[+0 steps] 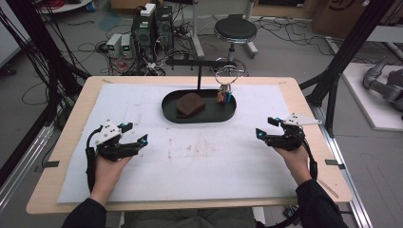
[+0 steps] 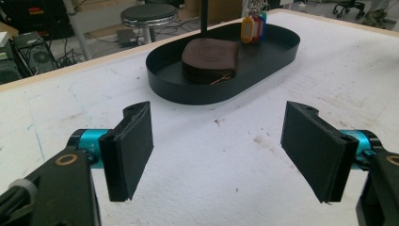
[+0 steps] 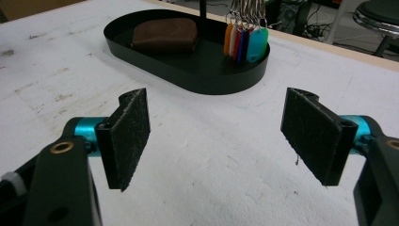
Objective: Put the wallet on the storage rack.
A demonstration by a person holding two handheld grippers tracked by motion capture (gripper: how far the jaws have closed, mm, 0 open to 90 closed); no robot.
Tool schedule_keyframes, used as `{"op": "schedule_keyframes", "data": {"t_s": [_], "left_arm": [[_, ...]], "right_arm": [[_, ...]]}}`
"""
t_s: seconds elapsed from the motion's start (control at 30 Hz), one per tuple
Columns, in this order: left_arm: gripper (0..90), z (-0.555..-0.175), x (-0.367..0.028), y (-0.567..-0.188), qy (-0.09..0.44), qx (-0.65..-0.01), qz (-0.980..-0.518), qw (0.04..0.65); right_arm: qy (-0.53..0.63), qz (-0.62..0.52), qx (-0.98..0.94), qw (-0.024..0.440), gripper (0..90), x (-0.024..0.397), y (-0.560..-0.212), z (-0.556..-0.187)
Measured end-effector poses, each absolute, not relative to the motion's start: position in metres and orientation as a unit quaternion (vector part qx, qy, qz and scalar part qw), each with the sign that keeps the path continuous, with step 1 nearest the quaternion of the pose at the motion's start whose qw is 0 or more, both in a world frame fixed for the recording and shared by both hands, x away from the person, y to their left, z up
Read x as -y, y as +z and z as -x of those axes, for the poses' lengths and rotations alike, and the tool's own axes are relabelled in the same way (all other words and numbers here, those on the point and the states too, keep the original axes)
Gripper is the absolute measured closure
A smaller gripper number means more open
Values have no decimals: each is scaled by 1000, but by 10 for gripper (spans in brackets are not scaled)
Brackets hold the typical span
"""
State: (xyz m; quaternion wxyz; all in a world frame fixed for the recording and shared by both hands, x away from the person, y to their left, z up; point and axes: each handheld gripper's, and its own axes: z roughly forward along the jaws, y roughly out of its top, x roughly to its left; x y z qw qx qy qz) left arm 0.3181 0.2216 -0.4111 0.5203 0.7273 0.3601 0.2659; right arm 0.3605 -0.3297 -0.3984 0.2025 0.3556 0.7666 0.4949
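A black oval tray sits at the far middle of the white mat. A brown leather wallet lies in its left half. A bunch of coloured key tags hangs from a ring on a black stand over the tray's right end. My left gripper rests open at the left of the mat, nothing between its pads. My right gripper is open at the right, also holding nothing.
The white mat covers a wooden table. Beyond the far edge stand a round stool, computer towers and loose cables on the floor. Black frame posts rise at both sides.
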Motion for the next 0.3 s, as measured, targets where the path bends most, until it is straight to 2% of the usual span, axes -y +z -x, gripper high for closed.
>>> {"op": "schedule_keyframes", "data": {"t_s": [0.3], "left_arm": [[257, -320, -221, -413, 263, -361, -728, 520]], "right_arm": [[495, -356, -766, 205, 251, 331, -398, -361]]}}
